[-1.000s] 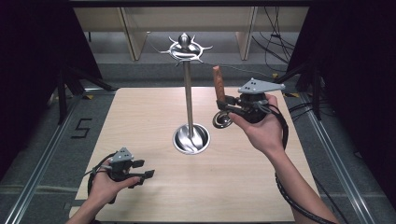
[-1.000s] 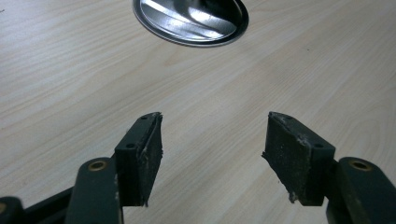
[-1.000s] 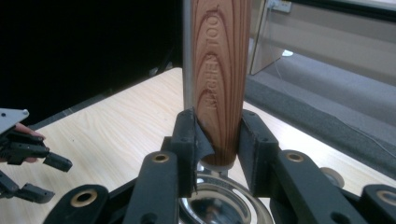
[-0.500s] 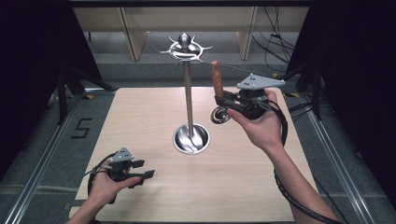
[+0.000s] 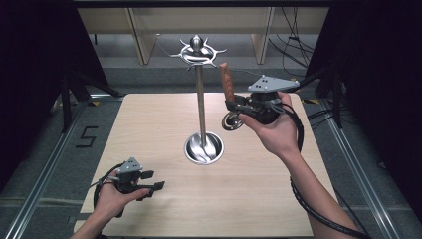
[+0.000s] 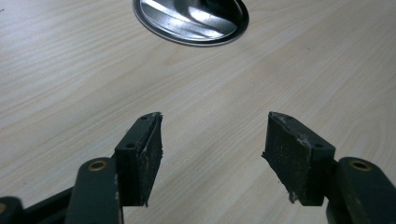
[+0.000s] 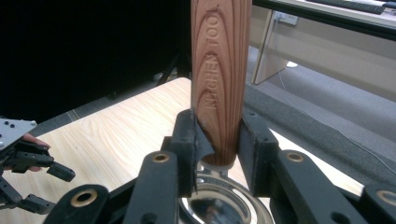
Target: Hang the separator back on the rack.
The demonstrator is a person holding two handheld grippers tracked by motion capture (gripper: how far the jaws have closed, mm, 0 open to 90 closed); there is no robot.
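**Two grippers, one wooden-handled tool aloft**

Two grippers are at work over the wooden table (image 5: 149, 124). The right gripper (image 5: 234, 107) is held above the far right part of the tabletop, beside the tall steel stand (image 5: 201, 107). Its jaws pinch the lower end of a wooden handle (image 7: 218, 70), one pad pressed on each side of it. The handle stands upright and bears the engraved words "KITCHEN TOOL". Just below the pads, the handle meets a shiny steel head (image 7: 224, 200); in the high view this head (image 5: 232, 121) hangs under the gripper, clear of the tabletop. What kind of utensil it is cannot be told.

The stand rises from a round, polished base (image 5: 203, 148) near the middle of the table, and its top carries a ring of curved hooks (image 5: 198, 51). The utensil sits to the right of the pole, near it but apart, with the handle's tip a little lower than the hooks.

The left gripper (image 5: 154, 180) lies low at the near left corner, in the person's left hand (image 5: 112, 199). Its jaws are spread wide with bare wood between the pads (image 6: 142, 156). They point towards the stand's base (image 6: 191, 18), well apart from it.
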